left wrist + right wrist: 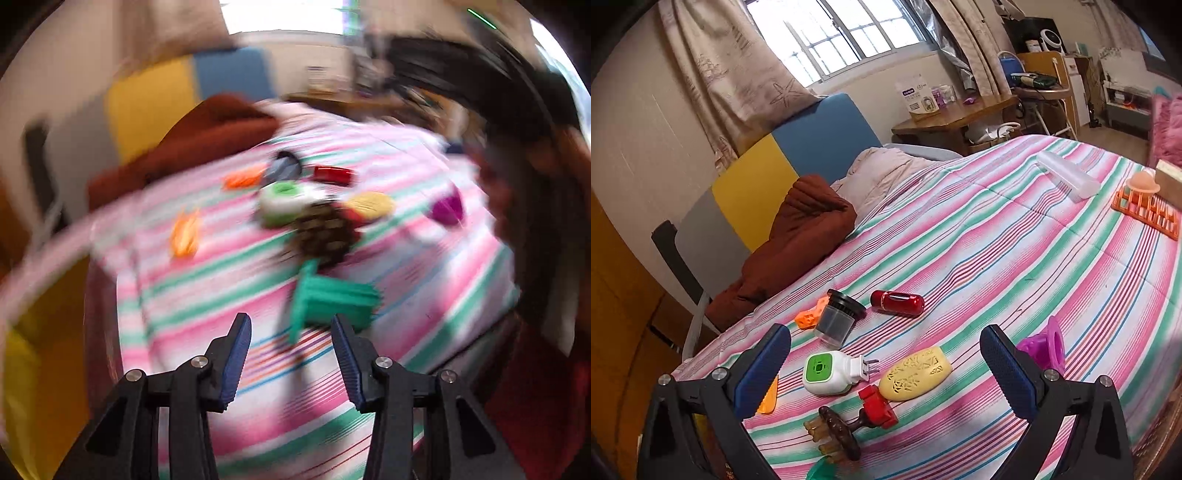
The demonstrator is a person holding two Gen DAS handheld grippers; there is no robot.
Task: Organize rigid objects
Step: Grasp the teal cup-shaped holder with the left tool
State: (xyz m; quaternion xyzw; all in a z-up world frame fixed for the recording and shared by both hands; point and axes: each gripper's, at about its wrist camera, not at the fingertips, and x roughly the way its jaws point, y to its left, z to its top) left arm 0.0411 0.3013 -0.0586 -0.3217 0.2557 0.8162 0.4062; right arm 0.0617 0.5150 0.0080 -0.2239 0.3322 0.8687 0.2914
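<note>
In your left wrist view, which is badly smeared by motion, your left gripper (291,325) stands with its fingers moderately apart and nothing between them; the teal ribbed piece (332,299) lies just beyond the tips, at the lower middle of the frame, on the striped bedspread (424,306). Above it sit a brown spiky massager (325,232), a white plug-in with a green face (284,199), a yellow oval (369,205), a red capsule (332,174), a purple cup (447,208) and orange bits (184,232). In your right wrist view, sharp and clear, your right gripper (886,358) holds its fingers wide and empty over the same cluster at the lower middle: the white plug-in (831,373), the yellow oval (916,373), a red block (877,404) touching the brown massager (838,430), the red capsule (897,302) and a dark jar (836,317). The purple cup (1045,345) sits just beyond the right finger. At the upper right lie a clear tube (1067,175) and an orange rack (1145,210).
</note>
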